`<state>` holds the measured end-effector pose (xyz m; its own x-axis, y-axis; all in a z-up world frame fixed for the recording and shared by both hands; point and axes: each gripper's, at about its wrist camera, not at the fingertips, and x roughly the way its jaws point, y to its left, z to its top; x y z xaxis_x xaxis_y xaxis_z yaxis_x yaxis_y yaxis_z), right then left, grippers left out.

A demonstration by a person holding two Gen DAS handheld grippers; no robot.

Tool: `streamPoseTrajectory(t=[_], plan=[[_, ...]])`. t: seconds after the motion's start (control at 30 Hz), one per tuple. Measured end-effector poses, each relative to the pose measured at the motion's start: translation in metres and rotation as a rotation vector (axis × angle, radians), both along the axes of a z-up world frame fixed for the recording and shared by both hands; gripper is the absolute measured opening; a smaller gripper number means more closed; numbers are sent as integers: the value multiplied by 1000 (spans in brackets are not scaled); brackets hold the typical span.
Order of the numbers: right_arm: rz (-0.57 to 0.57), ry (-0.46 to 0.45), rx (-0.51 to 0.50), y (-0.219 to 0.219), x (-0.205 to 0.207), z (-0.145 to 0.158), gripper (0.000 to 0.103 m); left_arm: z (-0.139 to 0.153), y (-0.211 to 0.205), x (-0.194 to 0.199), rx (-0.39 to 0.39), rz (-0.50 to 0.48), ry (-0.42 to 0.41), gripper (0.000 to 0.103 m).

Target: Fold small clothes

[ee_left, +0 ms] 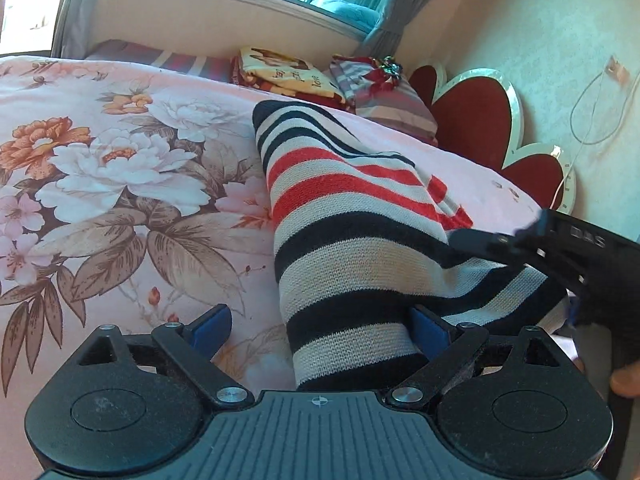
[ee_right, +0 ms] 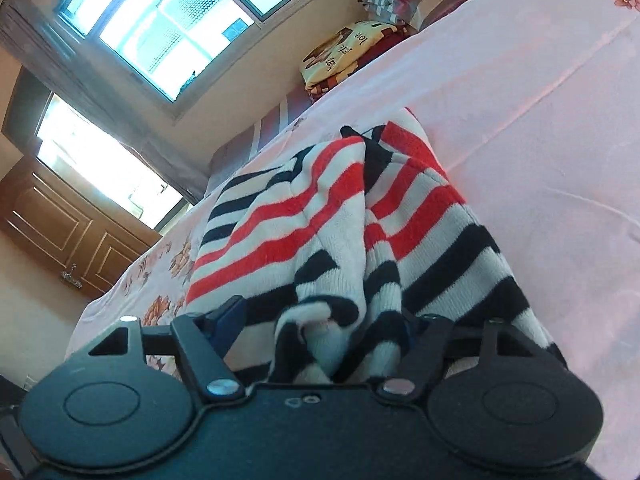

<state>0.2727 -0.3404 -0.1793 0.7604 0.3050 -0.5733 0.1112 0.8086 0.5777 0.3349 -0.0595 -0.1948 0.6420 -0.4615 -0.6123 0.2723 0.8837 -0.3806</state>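
Observation:
A small knitted garment (ee_left: pixel 344 240) with navy, white and red stripes lies on the pink floral bedspread (ee_left: pixel 100 184). My left gripper (ee_left: pixel 320 330) is open, its blue-padded jaws wide apart, with the near end of the garment lying between them. My right gripper (ee_left: pixel 520 252) enters from the right in the left wrist view, its fingers on the garment's right edge. In the right wrist view my right gripper (ee_right: pixel 324 320) is open with bunched folds of the garment (ee_right: pixel 352 216) between the jaws.
Folded blankets and pillows (ee_left: pixel 288 76) are stacked at the far side of the bed. A red heart-shaped headboard (ee_left: pixel 476 120) stands at the right, with a white cable (ee_left: pixel 592 120) on the wall. Windows with curtains (ee_right: pixel 160 28) lie beyond the bed.

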Motion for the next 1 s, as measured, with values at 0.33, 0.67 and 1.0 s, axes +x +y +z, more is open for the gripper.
streamPoseTrajectory(t=[0.33,0.67,1.0], plan=[[59,-177,-250,2,-11,50,26,30,-15,-6,-14,-40,-97,94],[-37,-19,-215,-35,-36,12,39,3,-47,-6,41,-87,-5,94],[-49,17,-232,-37,-85,16,24,3,-51,-9,39,-106,4,94]])
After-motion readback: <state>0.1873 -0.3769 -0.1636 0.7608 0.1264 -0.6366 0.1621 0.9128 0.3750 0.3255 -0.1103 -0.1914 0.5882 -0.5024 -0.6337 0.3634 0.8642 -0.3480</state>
